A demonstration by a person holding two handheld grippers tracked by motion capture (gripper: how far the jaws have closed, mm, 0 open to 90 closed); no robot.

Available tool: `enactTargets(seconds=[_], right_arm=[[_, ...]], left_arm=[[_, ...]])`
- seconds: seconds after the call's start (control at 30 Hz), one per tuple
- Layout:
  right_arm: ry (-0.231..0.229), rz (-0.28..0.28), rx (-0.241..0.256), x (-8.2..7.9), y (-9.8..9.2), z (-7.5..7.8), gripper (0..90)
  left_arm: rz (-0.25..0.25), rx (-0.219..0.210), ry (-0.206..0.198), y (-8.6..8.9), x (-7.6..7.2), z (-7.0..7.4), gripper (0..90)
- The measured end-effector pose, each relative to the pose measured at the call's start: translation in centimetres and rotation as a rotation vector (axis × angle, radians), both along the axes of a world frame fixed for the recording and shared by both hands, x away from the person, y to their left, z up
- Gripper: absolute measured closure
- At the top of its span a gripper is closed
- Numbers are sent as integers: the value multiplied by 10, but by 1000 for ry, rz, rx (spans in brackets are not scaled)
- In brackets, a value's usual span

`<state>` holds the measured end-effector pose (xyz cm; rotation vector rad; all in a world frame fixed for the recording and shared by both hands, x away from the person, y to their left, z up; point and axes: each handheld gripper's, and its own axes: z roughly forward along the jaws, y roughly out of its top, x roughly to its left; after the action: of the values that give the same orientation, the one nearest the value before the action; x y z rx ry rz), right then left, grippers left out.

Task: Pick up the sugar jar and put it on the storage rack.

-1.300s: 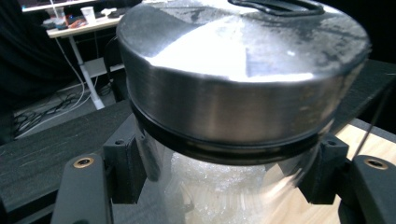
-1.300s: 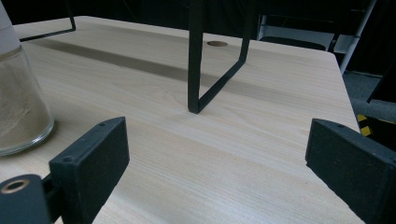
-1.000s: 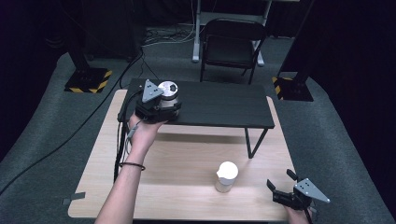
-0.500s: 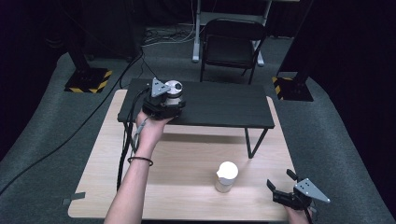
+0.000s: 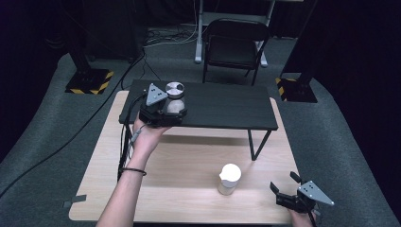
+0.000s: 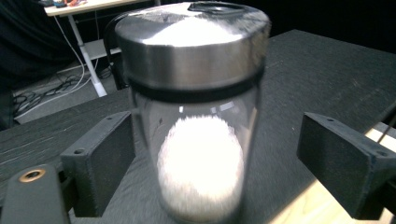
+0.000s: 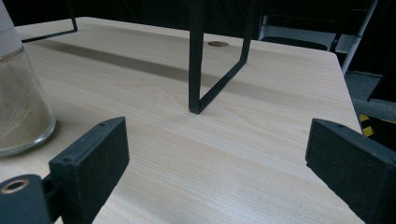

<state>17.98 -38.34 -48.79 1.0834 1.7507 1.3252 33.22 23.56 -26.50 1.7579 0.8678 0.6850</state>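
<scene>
A pale wooden table [image 5: 189,165] carries a low black shelf [image 5: 222,106] on thin metal legs [image 7: 196,60], and on the shelf's left part stands a clear glass jar [image 6: 196,140] with a broad brushed-metal lid [image 6: 191,46] and a mound of white powder in its lower half. The jar is upright, its long axis vertical, lid up and base on the black surface. The left gripper [image 5: 163,111] has its jaws spread wide, one on each side of the jar with a visible gap at both sides, so nothing is clamped. A second jar [image 5: 229,179] with a white top stands upright on the wood near the front. The right gripper [image 5: 286,189] sits at the table's front right corner, just right of that second jar, jaws wide apart and holding nothing.
</scene>
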Motion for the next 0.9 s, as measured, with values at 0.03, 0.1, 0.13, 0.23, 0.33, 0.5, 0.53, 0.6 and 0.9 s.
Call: enactTargets(seconds=[0.03,0.1,0.13,0.23,0.33,0.5,0.53,0.6,0.9], right_arm=[[-1,0,0,0,0,0,50],[-1,0,0,0,0,0,50],[-1,0,0,0,0,0,50],[-1,-1,0,0,0,0,50],[-2,-2,0,-1,0,0,50],[-3,-5,-1,-1,1,0,49],[-3,-4,-4,-1,1,0,50],[-3,-4,-5,-1,1,0,50],[-3,-6,-4,-2,2,0,50]], left_arm=[[-4,-4,2,3,-2,-1,95],[-14,-2,2,8,-7,-3,90],[-16,-2,-2,10,-10,-4,88],[-20,2,-10,17,-18,-9,86],[-20,9,-15,25,-26,-15,84],[-16,14,-18,40,-40,-27,88],[-17,12,-18,42,-42,-29,89],[-22,1,-20,48,-47,-35,90],[-34,-25,-40,70,-74,-69,90]])
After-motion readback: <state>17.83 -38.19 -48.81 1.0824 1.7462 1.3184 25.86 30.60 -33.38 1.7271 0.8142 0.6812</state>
